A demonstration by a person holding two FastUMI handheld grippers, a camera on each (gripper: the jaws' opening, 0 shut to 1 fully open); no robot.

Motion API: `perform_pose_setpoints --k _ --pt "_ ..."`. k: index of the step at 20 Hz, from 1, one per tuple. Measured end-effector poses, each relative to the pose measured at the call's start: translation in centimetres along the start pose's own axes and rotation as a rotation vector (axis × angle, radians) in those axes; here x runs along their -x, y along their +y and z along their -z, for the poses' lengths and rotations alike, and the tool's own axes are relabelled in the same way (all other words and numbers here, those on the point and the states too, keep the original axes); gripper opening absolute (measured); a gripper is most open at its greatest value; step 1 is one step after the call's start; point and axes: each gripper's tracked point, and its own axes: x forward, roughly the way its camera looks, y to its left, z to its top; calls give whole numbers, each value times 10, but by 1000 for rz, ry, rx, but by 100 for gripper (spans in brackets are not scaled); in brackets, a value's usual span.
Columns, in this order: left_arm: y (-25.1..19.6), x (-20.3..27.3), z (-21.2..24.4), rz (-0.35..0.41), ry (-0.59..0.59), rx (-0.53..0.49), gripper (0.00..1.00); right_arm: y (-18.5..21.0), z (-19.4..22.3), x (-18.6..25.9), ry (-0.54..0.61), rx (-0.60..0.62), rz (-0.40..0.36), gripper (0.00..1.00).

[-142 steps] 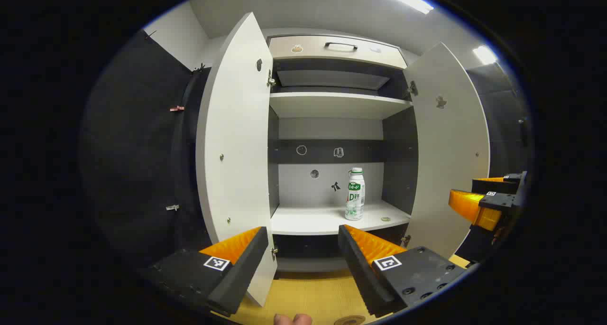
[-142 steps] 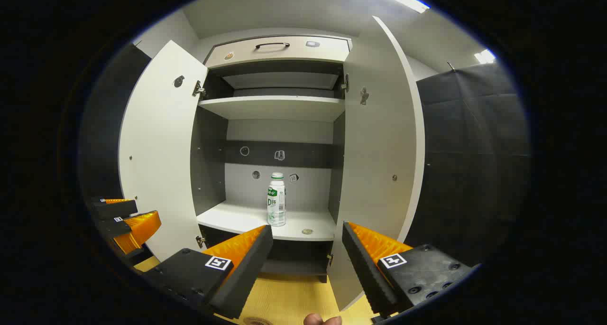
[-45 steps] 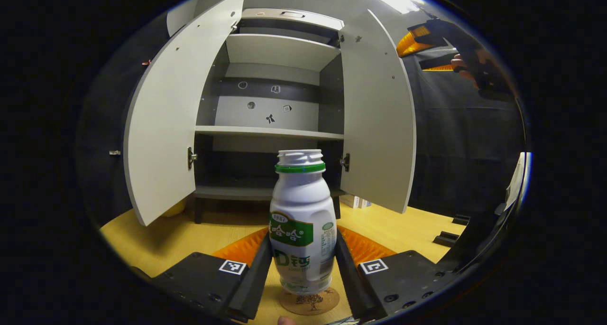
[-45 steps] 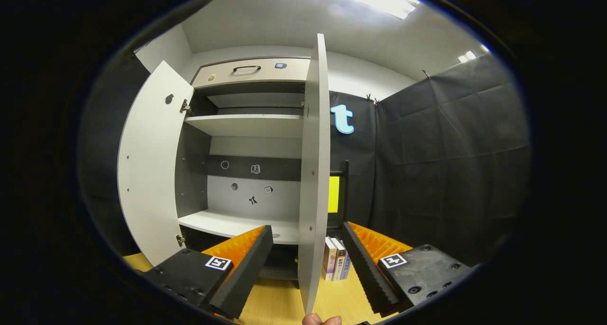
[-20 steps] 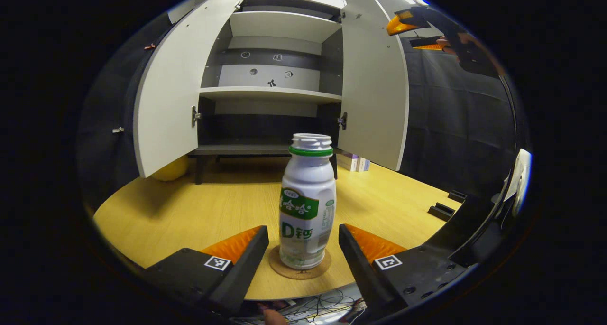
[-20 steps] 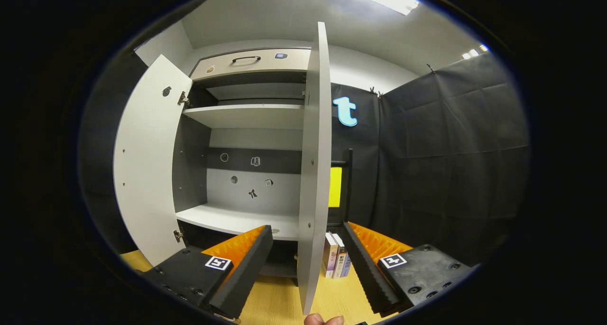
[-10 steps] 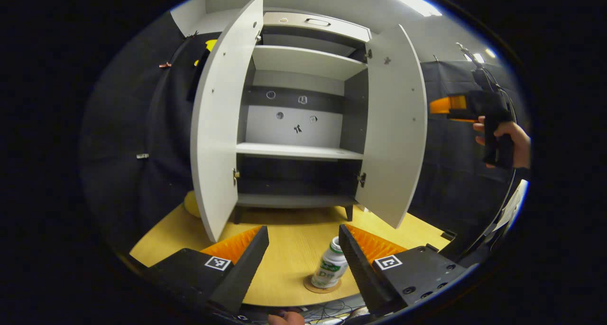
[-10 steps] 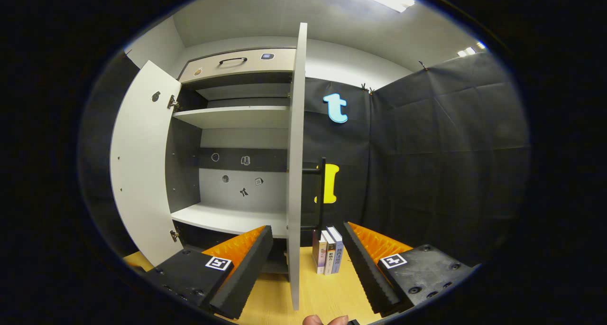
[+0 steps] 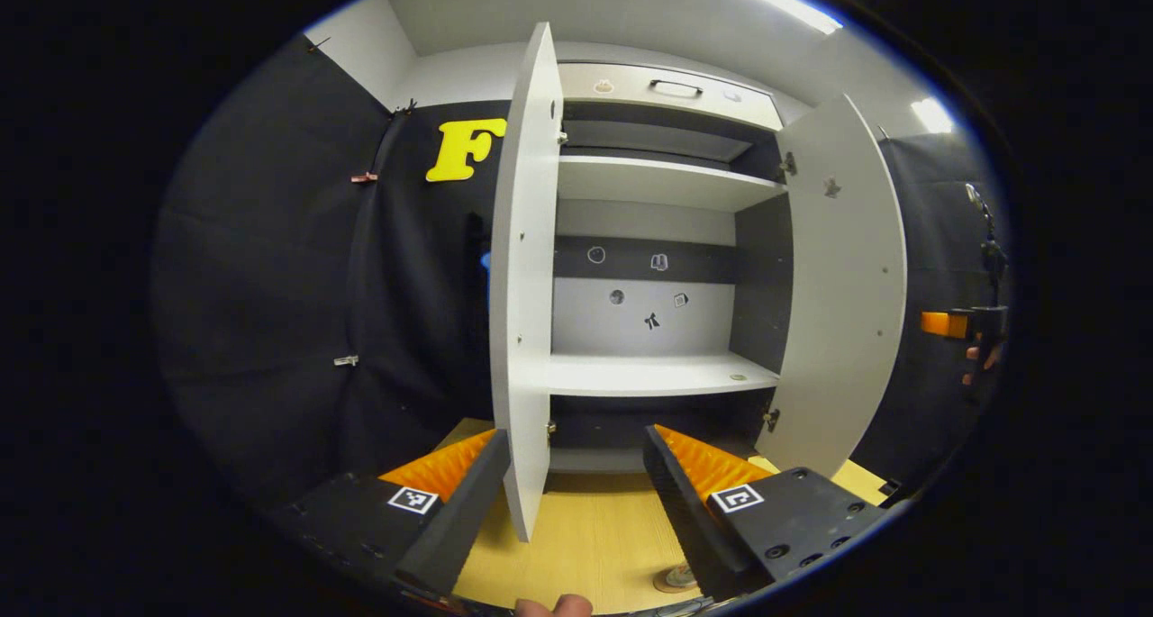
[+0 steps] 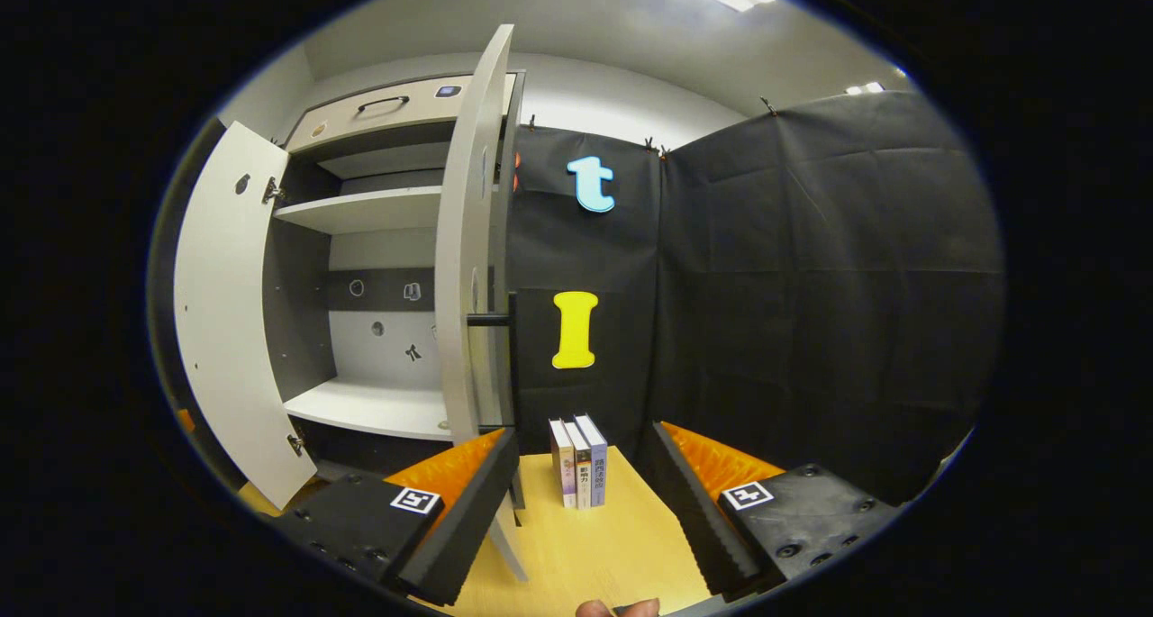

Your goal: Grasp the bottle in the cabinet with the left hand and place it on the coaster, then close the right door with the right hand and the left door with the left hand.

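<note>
The grey cabinet point(image 9: 649, 374) stands with both doors wide open and its shelves bare. In the left gripper view my left gripper point(image 9: 576, 477) is open and holds nothing; the left door point(image 9: 522, 311) stands edge-on just above its left finger. The coaster point(image 9: 674, 581) peeks out at the bottom beside the other finger, which hides the bottle. The right gripper point(image 9: 959, 324), held in a hand, hangs beyond the right door point(image 9: 838, 293). In the right gripper view my right gripper point(image 10: 581, 491) is open, at the outer side of the right door point(image 10: 464, 266), near its dark handle point(image 10: 491, 320).
The cabinet stands on a yellow wooden table point(image 9: 594, 536). Three upright books point(image 10: 578, 473) stand on the table just right of the cabinet, between my right fingers in that view. Black cloth walls close in on the left and right. A drawer point(image 9: 667, 86) tops the cabinet.
The left gripper let go of the bottle on the coaster, then rose and swung left toward the left door. The right gripper moved right, round to the right door's outer side.
</note>
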Motion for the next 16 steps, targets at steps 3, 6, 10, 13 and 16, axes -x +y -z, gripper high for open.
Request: perform_pose_setpoints --k 3,6,10,13,16 --pt "10 -8 -14 -18 -16 -26 94 -15 -1 -20 9 3 45 97" --pt "14 -14 -24 -32 -28 -80 94 -13 -3 -41 14 -22 36 98" --pt "17 -16 -27 -38 -31 -96 94 11 0 -51 25 -28 -12 99" --pt "18 -15 -26 -29 -34 -70 94 13 1 -50 26 -38 -19 94" --pt "23 -14 -22 -31 -30 -73 94 35 2 -44 31 -57 -46 89"
